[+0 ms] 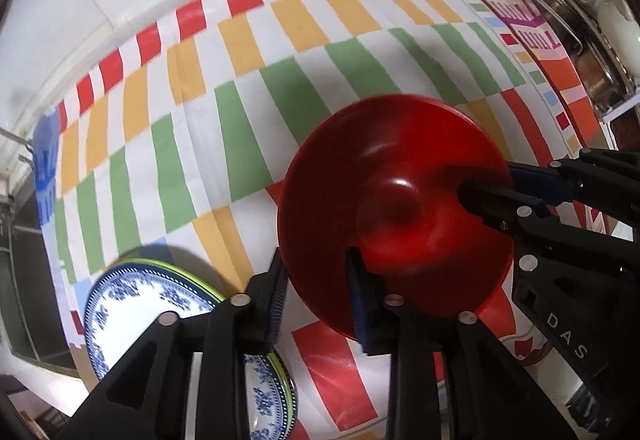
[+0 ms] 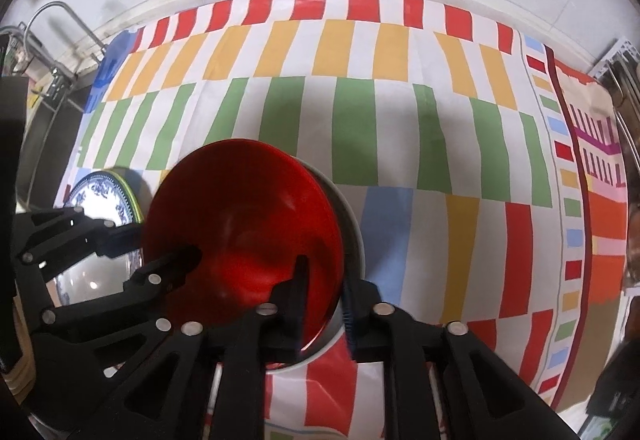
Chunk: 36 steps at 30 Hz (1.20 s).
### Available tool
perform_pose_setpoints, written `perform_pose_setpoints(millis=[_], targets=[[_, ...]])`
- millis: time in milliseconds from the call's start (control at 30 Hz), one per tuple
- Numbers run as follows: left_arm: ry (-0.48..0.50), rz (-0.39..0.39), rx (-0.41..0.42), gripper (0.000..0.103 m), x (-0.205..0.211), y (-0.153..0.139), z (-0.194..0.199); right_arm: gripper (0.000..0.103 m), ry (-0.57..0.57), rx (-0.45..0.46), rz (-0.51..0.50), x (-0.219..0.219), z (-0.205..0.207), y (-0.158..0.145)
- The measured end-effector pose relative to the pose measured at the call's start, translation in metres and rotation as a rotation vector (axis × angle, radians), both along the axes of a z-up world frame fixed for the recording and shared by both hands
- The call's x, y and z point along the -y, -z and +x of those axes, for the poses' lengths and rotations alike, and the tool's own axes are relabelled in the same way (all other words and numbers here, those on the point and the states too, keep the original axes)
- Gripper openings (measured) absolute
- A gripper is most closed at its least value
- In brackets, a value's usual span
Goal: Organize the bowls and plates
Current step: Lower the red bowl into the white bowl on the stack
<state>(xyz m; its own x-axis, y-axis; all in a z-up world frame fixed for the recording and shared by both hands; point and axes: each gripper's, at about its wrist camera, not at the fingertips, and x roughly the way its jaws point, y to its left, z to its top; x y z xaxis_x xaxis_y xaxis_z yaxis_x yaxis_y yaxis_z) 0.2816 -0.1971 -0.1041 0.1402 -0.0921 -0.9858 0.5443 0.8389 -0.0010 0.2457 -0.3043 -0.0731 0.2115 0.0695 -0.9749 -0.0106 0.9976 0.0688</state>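
I am looking down at a glossy red shallow bowl (image 1: pixel 396 208) sitting over the striped red, yellow, green and white tablecloth (image 1: pixel 224 88). My left gripper (image 1: pixel 316 304) is straddling the near-left rim of that bowl, one finger outside and one inside, but the blue pads look to be standing a little apart from the wall, and the rim between them is blurred, so I cannot tell whether they are pinching it or merely bracketing it. My right gripper (image 2: pixel 326 300) is doing the same on the opposite rim: one finger is reaching inside, the blue-padded one is sitting outside, and the contact itself is hidden behind the rim.

In the right wrist view a pale grey-white bowl (image 2: pixel 354 236) is showing as a thin crescent beneath the red one; most of it is hidden, and I cannot tell whether the red bowl is resting in it or hovering just above.

Just beside the red bowl, a white plate with blue floral pattern and a green-yellow rim (image 1: pixel 132 300) is lying on the cloth, partly covered by my left gripper's arms. At the far right edge, a stainless steel pot with pale handles (image 1: pixel 576 0) is being cut off by the lens border.
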Motion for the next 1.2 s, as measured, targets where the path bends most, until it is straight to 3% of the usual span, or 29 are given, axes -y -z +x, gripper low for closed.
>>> perform_pose_setpoints(millis=[67, 233, 367, 500, 800, 1067, 1200], targets=[[0.011, -0.017, 0.028, 0.043, 0.0, -0.009, -0.002, 0.021, -0.009, 0.009, 0.012, 0.001, -0.003, -0.004], [0.014, -0.052, 0.091, 0.049, -0.002, -0.031, -0.007, 0.034, 0.002, 0.091, -0.029, 0.004, -0.016, -0.028], [-0.003, -0.081, 0.089, 0.053, -0.004, -0.044, -0.004, 0.039, 0.012, 0.138, -0.037, 0.006, -0.02, -0.045], [-0.019, -0.075, 0.087, 0.057, -0.009, -0.048, 0.001, 0.042, 0.017, 0.124, -0.007, 0.01, -0.013, -0.049], [-0.078, -0.049, -0.012, 0.057, -0.021, -0.016, 0.021, 0.042, 0.053, 0.042, -0.015, 0.013, 0.001, -0.018], [-0.067, -0.044, -0.07, 0.056, -0.017, 0.006, 0.025, 0.042, 0.074, -0.018, -0.002, 0.019, 0.003, 0.006], [-0.065, -0.041, -0.108, 0.048, -0.016, 0.017, 0.025, 0.042, 0.078, -0.054, 0.01, 0.02, 0.002, 0.016]])
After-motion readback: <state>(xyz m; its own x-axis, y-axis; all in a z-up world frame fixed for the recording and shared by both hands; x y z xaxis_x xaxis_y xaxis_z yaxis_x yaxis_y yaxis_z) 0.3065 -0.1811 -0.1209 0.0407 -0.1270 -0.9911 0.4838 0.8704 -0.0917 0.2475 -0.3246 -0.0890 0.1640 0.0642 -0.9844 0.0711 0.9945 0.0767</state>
